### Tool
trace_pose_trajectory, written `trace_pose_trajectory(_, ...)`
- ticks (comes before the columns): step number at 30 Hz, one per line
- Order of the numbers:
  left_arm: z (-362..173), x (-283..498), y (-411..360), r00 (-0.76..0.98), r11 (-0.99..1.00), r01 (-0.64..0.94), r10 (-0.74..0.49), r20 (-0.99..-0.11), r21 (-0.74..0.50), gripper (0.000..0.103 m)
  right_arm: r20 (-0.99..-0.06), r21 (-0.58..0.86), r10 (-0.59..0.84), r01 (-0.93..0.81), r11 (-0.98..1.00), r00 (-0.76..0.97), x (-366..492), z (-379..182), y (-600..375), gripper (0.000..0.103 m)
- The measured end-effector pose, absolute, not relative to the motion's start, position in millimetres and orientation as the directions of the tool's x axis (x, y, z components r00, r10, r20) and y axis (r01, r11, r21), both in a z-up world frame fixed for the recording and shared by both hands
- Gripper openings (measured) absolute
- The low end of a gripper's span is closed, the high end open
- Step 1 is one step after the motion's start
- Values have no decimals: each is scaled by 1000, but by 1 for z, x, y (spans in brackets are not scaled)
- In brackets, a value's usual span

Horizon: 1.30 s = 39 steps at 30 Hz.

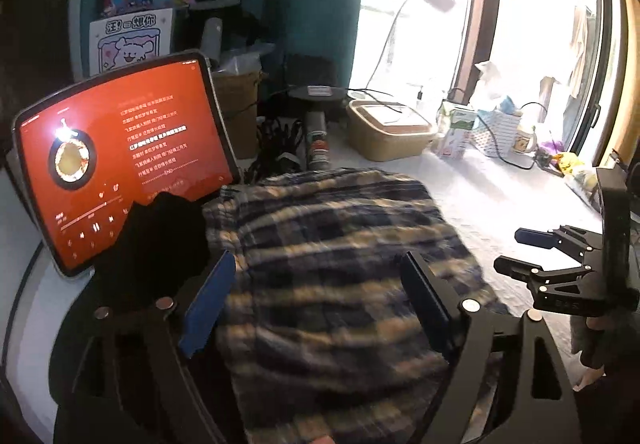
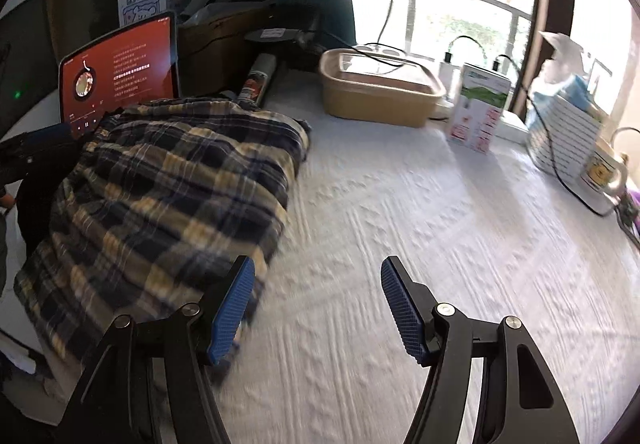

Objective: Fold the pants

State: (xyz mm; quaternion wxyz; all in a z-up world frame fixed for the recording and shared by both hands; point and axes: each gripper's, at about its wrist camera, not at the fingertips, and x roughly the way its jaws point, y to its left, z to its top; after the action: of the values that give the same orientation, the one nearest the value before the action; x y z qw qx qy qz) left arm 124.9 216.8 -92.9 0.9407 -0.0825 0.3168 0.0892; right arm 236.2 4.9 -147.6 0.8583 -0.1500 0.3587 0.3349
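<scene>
My left tool (image 1: 320, 300) stands wide open over the plaid pants (image 1: 340, 264), which lie folded mid-frame on the white bench (image 2: 420, 244). My right tool (image 2: 318, 308) gapes empty at lower centre, its left pad (image 2: 232, 308) over the pants' edge.

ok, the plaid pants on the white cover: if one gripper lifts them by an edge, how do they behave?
The plaid pants probably go floppy: they lie in soft rumpled folds. The layers would likely slide apart and drape. On the textured white cover they may drag rather than glide. They look light.
</scene>
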Motion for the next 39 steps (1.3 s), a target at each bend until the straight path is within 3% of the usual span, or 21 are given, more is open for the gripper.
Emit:
trace_pose_trajectory(5, -93, 113, 188, 794, 974, -198, 95, -601, -108, 89, -708, -12, 454, -652, 759, 541, 222, -145, -22, 68)
trace_pose_trajectory(9, -92, 106, 162, 801, 982, -170, 85, -593, -88, 98, -697, -8, 449, -631, 775, 559, 210, -142, -42, 69)
trace_pose_trajectory(22, -73, 83, 102, 868, 987, -151, 101, -487, -63, 102, -634, -12, 433, -568, 823, 641, 168, -115, -97, 71)
trace_pose_trajectory(29, -52, 67, 82, 911, 983, -131, 69, -406, -126, 102, -560, -17, 434, -534, 845, 706, 141, -86, -127, 77)
trace_pose_trajectory(35, -34, 63, 48, 899, 988, -154, 150, -412, 24, 102, -464, -36, 427, -499, 866, 776, 114, -51, -151, 88)
trace_pose_trajectory(39, -16, 48, 35, 925, 991, -131, 119, -361, -8, 102, -405, -46, 414, -471, 881, 815, 96, -27, -166, 94)
